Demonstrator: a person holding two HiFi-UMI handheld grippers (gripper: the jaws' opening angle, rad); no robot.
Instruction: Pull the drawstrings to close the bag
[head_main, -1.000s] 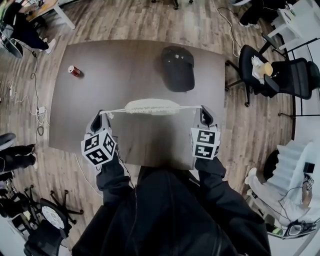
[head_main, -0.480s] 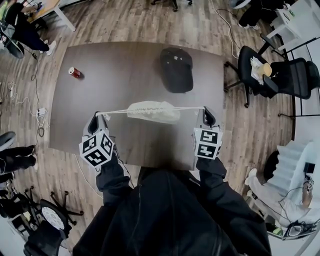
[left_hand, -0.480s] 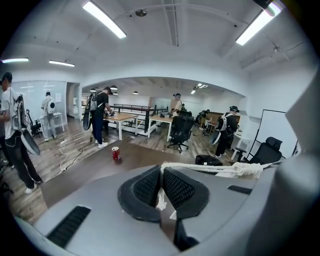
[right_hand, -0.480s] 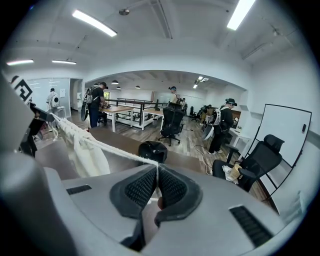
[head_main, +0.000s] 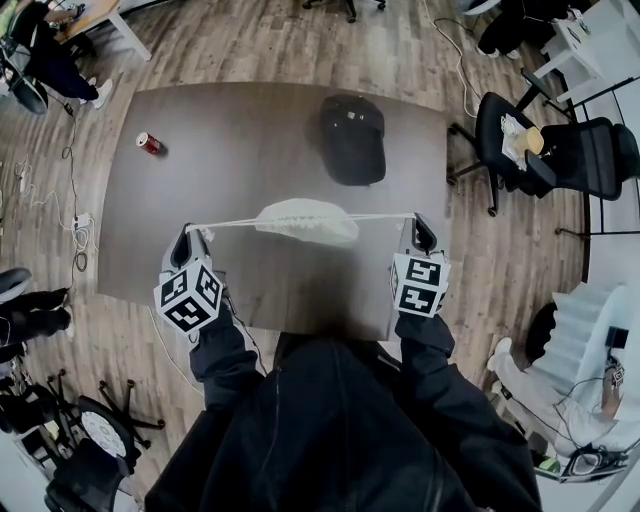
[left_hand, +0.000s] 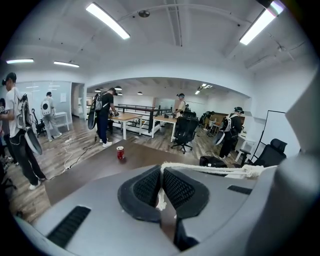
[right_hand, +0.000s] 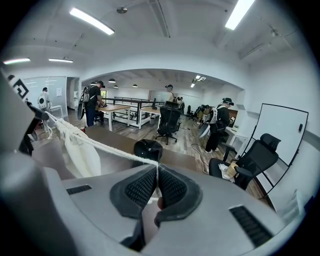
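**Stretching a drawstring bag taut between two claws**

Clamping the left claw (head_main: 187, 240) shut on the left drawstring (head_main: 235, 223), with the cord's frayed end pinched between the ribbed pads (left_hand: 147, 187). Clamping the right claw (head_main: 420, 233) shut on the right drawstring (head_main: 380, 216) in the same way. Holding both cords in one nearly straight white line, with the claws well apart, for an outward pull on both sides at once. Suspending the pale cloth bag (head_main: 305, 219) midway between the claws, over the near part of the brown desk (head_main: 250, 150), with a bunched mouth along the cord and a drooping body below. Not managing to tell whether the bag is touching the desk. Judging the closing as nearly done, going by the tight gathers. Leaving a red can (head_main: 149, 143) and a dark cap-like thing (head_main: 354, 137) well apart on the far side, clear of the pull.
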